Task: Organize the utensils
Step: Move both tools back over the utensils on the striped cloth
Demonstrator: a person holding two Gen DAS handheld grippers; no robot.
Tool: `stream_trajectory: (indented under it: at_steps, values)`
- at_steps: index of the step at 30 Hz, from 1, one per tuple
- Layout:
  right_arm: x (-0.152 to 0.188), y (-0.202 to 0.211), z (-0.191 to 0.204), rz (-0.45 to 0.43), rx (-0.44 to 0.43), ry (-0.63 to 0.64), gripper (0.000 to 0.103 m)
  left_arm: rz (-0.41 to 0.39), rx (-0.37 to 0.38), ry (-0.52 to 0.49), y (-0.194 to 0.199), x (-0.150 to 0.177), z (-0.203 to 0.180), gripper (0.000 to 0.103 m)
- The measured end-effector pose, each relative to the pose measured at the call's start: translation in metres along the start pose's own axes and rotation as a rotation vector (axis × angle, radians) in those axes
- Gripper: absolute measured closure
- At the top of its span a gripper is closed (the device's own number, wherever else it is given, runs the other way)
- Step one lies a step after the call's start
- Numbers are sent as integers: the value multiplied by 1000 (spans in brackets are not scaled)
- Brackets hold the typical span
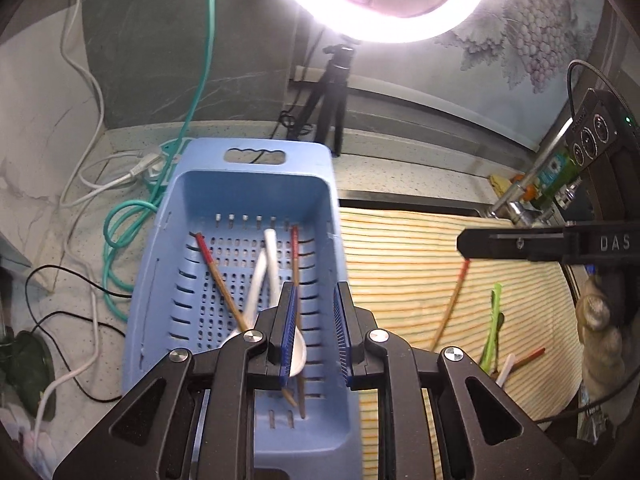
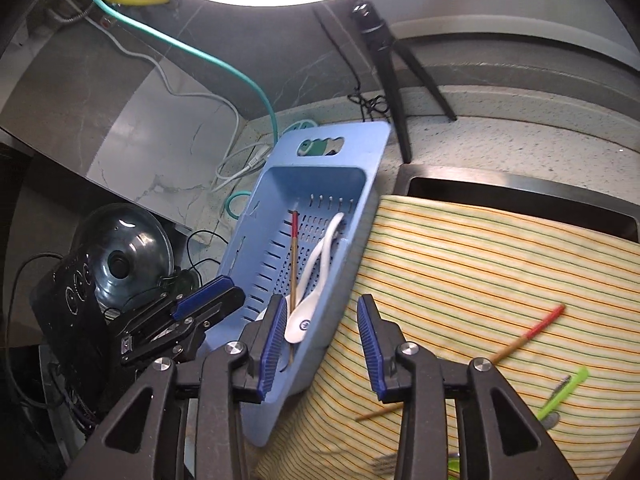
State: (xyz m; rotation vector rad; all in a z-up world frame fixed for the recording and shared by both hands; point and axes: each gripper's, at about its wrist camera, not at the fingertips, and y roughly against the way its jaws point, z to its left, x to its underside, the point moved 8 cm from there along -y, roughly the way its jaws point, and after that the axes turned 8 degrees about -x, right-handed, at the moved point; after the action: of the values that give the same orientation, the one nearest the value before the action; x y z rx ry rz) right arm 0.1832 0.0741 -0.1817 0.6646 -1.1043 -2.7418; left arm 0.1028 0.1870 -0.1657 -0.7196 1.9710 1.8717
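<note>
In right wrist view the loose red-tipped chopstick (image 2: 524, 338) lies on striped cloth (image 2: 460, 264), mid-right of frame, axis running lower-left to upper-right, nearer right gripper (image 2: 322, 338), open & empty; left gripper (image 1: 314, 326), also open/empty, over blue basket (image 1: 160, 248).

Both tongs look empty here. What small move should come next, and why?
Probably bring the right tongs down onto the red-tipped chopstick lying loose on the striped cloth. Both tongs are open and empty, the blue basket already holds spoons and chopsticks, and this chopstick lies nearest the right tongs.
</note>
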Motion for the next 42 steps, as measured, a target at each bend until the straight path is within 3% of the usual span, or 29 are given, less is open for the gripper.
stream_trajectory:
  at_steps: [1,3,10,14,20,24,32,42]
  values:
    - [1,7,-3,-10,1,-1,67,-4,7,-10,2,2,-4,86]
    - [5,23,-8,-37,-6,-9,53,-11,19,-31,7,6,-16,86]
    - [20,73,-37,-106,33,-18,52,-13,73,-104,16,21,-57,86]
    - [36,95,-57,-107,52,-36,43,-4,92,-151,16,28,-79,86]
    - [62,119,-99,-97,158,-107,42,22,131,-209,10,38,-109,86]
    - [81,125,-122,-85,175,-152,42,43,158,-246,6,44,-127,86]
    - [114,118,-143,-54,149,-234,43,97,221,-313,-3,66,-164,86]
    - [166,97,-152,31,100,-383,58,199,289,-442,-8,116,-198,86]
